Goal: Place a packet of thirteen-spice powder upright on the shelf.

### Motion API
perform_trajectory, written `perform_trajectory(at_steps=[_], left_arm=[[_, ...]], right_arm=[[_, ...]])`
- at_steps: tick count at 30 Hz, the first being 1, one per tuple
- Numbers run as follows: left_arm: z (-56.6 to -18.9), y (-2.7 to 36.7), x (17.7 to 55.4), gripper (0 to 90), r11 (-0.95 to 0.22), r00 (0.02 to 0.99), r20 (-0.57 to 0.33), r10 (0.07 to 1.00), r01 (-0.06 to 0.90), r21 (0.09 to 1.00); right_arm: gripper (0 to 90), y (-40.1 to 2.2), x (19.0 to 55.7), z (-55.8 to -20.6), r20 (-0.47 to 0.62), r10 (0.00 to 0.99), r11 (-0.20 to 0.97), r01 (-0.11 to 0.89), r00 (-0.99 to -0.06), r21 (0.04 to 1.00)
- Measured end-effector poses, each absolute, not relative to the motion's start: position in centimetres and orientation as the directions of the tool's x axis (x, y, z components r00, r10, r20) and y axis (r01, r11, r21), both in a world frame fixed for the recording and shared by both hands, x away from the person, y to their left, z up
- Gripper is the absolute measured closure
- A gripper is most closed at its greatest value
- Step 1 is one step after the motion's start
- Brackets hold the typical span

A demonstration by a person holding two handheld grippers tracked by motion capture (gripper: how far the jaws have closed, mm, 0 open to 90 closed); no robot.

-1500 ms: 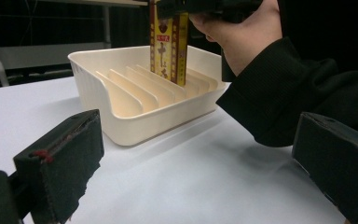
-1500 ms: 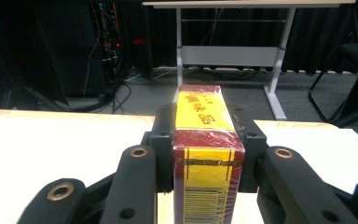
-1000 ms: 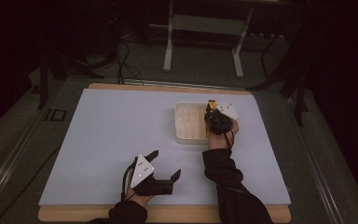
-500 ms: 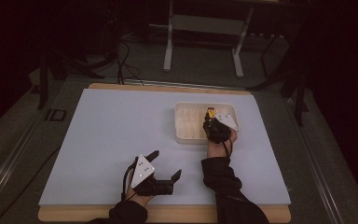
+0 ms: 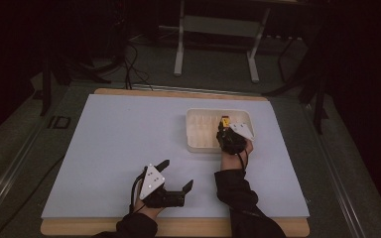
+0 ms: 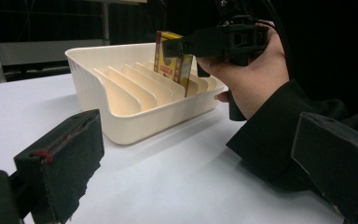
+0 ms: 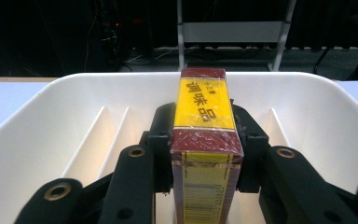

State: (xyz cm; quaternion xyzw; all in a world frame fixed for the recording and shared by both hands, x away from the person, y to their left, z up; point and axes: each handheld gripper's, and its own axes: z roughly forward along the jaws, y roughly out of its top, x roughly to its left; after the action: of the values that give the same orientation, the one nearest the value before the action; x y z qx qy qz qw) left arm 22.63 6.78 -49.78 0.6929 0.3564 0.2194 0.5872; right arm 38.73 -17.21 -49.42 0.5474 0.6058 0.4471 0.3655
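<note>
A tall yellow and dark-red box (image 7: 205,112) with printed characters stands upright between the dividers of a cream slotted tray (image 5: 198,111). My right gripper (image 5: 224,125) is shut on the box (image 5: 224,120), one black jaw on each side. In the left gripper view the box (image 6: 172,63) sits low in a slot of the tray (image 6: 121,116), with the right gripper (image 6: 179,46) clamped near its top. My left gripper (image 5: 176,173) rests open near the table's front edge, with nothing between its pads (image 6: 60,158).
The tray sits right of centre on a pale blue mat (image 5: 119,148) over a wooden tabletop (image 5: 178,93). The tray's other slots (image 7: 102,135) hold nothing. A metal stand (image 5: 213,29) and cables lie on the dark floor beyond the table.
My right gripper, still holding the box, has shifted a little toward the near side of the tray and lower into it. The left gripper has stayed put.
</note>
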Motion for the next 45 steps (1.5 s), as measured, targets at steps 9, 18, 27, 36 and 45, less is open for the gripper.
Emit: perform_trajectory(at_steps=[9, 18, 27, 36, 45], left_arm=[[-49.8, 6.7, 22.7, 3.2, -0.062, 0.65, -0.108, 0.752, 0.232, 0.971], [-49.8, 6.7, 22.8, 3.2, -0.065, 0.648, -0.108, 0.754, 0.237, 0.969], [-49.9, 6.5, 22.9, 3.2, -0.099, 0.667, -0.093, 0.739, 0.244, 0.965], [-49.8, 6.4, 23.1, 3.2, -0.108, 0.675, -0.093, 0.732, 0.25, 0.962], [-49.7, 6.2, 23.2, 3.2, -0.114, 0.68, -0.093, 0.728, 0.253, 0.961]], right_arm=[[56.9, -17.6, 39.0, -48.9, 0.06, 0.984, 0.008, 0.374, -0.171, 0.928], [35.0, -18.5, 38.4, -47.7, 0.036, 0.966, 0.069, 0.388, -0.256, 0.919], [17.5, -19.9, 38.0, -46.1, 0.084, 0.934, 0.072, 0.415, -0.347, 0.907], [13.7, -20.7, 37.7, -44.6, 0.098, 0.907, 0.097, 0.429, -0.41, 0.898], [13.4, -22.2, 36.3, -44.2, 0.087, 0.881, 0.126, 0.407, -0.466, 0.905]])
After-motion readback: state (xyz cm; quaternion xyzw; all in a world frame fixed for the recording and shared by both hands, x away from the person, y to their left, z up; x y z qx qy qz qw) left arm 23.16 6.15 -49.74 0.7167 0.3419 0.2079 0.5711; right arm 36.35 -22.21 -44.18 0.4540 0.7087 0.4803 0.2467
